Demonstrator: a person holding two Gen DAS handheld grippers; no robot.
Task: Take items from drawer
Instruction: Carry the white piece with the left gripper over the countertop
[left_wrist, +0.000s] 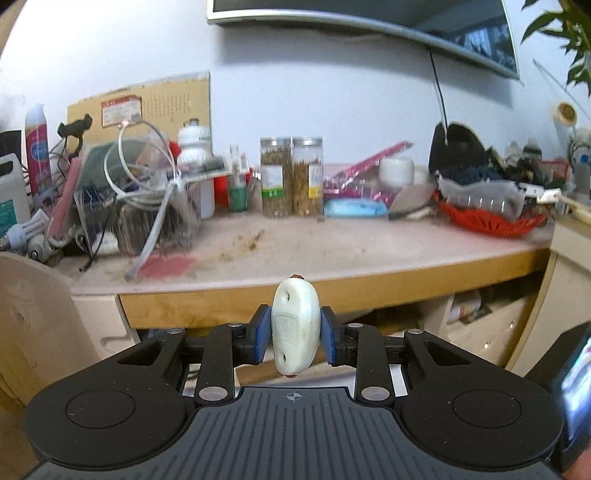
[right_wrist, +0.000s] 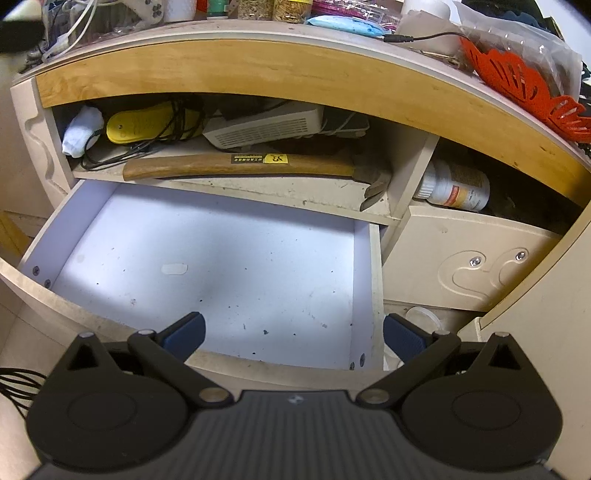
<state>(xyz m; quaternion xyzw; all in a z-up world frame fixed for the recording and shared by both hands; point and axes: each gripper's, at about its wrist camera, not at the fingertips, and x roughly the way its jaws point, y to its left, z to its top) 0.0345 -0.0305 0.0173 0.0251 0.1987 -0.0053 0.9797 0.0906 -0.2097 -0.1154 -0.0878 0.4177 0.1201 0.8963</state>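
Left gripper (left_wrist: 294, 334) had its blue pads clamped on a white oval gadget (left_wrist: 295, 326), held upright in the air before the desk (left_wrist: 332, 243), two jars (left_wrist: 291, 177) standing behind. Over on the right, the right gripper (right_wrist: 293, 338) hung spread wide above the pulled-out drawer (right_wrist: 221, 266), hammer (right_wrist: 255, 166) shelved just above.

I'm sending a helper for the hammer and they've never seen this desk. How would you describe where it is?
Find the open white drawer under the wooden desk edge. On the shelf just above it lies the wooden-handled hammer, along the front edge, head to the right. It is the only long brown-handled tool there; behind it sit a white vented box and a yellow oval device.
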